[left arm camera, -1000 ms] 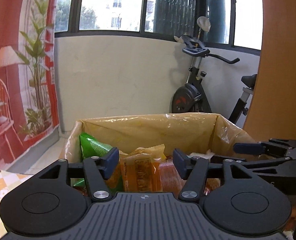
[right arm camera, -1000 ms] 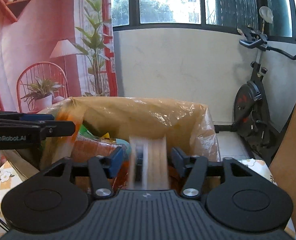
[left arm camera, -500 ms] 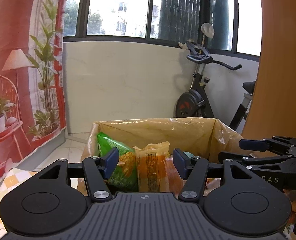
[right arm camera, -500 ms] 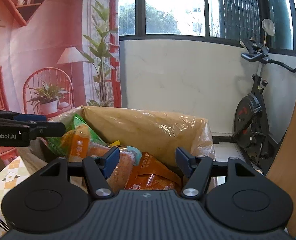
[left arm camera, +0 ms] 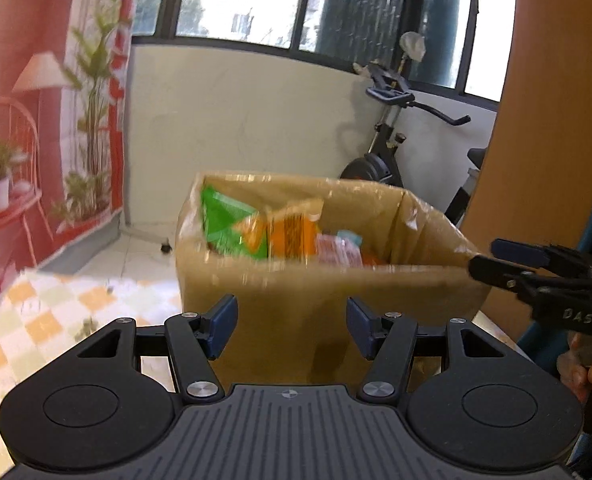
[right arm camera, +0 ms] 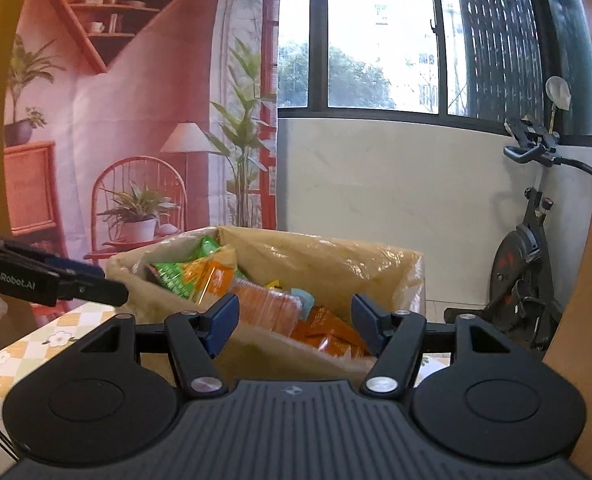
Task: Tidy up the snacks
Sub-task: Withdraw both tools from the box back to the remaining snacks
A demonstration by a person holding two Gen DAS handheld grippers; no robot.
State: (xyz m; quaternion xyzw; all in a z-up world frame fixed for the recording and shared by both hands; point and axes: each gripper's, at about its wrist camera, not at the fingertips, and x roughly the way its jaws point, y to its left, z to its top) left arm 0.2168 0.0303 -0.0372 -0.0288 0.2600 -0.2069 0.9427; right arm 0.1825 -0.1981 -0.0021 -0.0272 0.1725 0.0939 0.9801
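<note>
Left wrist view blurs the snack box (left arm camera: 280,300); both claws (left arm camera: 292,326) (right arm camera: 294,326) gape empty.

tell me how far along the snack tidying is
Done: several snack packets, a green one and orange ones among them, already sit in the lined cardboard box. In hand: nothing, the left gripper and right gripper both show empty, open jaws. Left: unclear, no loose snacks show on the checked tablecloth.

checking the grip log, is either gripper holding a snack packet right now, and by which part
Neither. The left gripper and right gripper both stand open and empty, in front of the plastic-lined brown cardboard box of snack packets.
</note>
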